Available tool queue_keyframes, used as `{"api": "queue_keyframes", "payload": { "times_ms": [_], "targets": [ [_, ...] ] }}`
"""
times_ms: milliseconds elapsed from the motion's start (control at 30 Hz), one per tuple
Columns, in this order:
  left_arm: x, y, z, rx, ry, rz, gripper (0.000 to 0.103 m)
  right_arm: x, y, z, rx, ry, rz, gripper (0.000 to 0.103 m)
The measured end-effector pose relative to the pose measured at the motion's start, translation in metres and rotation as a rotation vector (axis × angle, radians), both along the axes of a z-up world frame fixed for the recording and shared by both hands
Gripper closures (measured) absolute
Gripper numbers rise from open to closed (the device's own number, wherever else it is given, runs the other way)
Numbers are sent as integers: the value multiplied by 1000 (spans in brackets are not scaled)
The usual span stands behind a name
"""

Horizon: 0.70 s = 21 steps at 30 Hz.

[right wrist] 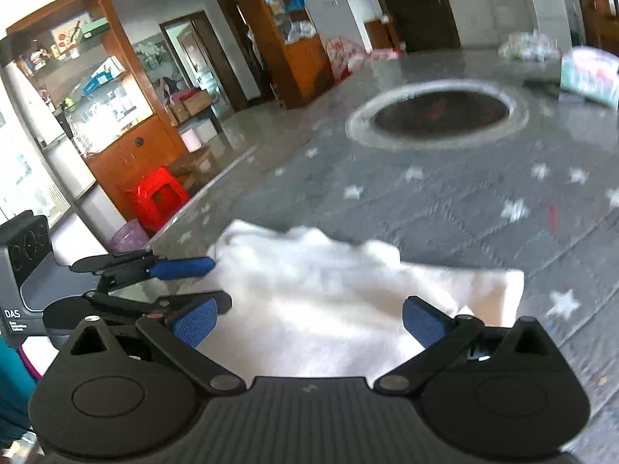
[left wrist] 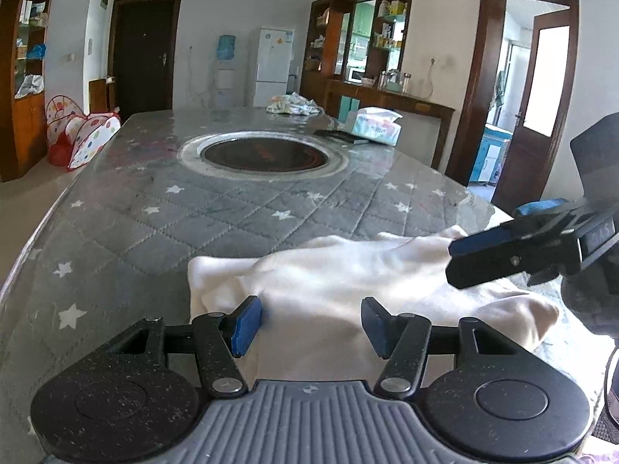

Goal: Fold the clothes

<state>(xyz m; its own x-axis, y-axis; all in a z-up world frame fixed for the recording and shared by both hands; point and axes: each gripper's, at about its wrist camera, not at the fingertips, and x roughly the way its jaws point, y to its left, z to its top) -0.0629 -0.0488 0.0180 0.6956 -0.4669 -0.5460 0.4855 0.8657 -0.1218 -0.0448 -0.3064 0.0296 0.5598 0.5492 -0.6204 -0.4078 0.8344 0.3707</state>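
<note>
Cloth (left wrist: 340, 270) lies at twelve o'clock before both gaping, empty tongs, left (left wrist: 311, 326) and right (right wrist: 309, 323), long axis nine-to-three.

The soft white cloth garment (left wrist: 348, 290), lower centre of the left wrist view, looks matt and slightly fuzzy, with loose folds. It lies on a grey quilted star-print table cover (left wrist: 162, 208) under a glossy clear film that catches glare. The round dark glass cooktop (left wrist: 267, 154) set mid-table shines, ringed in dull metal. The left gripper (left wrist: 311, 323) is speckled matt black plastic with blue textured rubbery pads (left wrist: 245, 324). At upper right, a glossy plastic-wrapped tissue pack (left wrist: 373, 125) and polished dark wooden cabinets (left wrist: 340, 38).
</note>
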Motion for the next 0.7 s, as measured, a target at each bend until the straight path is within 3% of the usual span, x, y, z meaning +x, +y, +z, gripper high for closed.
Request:
{"api": "queue_keyframes", "payload": {
  "times_ms": [133,333,700],
  "targets": [
    [2,3,-5,-1,10,11,41,5,-5,-10,-16,12,-36,0],
    [2,4,-5,4,7,18,37,14,-23,-2,38,35,-76,0],
    [-38,-19,19,45,-111,-47,21,-51,4,11,-391,-204,-80,0]
  ]
}}
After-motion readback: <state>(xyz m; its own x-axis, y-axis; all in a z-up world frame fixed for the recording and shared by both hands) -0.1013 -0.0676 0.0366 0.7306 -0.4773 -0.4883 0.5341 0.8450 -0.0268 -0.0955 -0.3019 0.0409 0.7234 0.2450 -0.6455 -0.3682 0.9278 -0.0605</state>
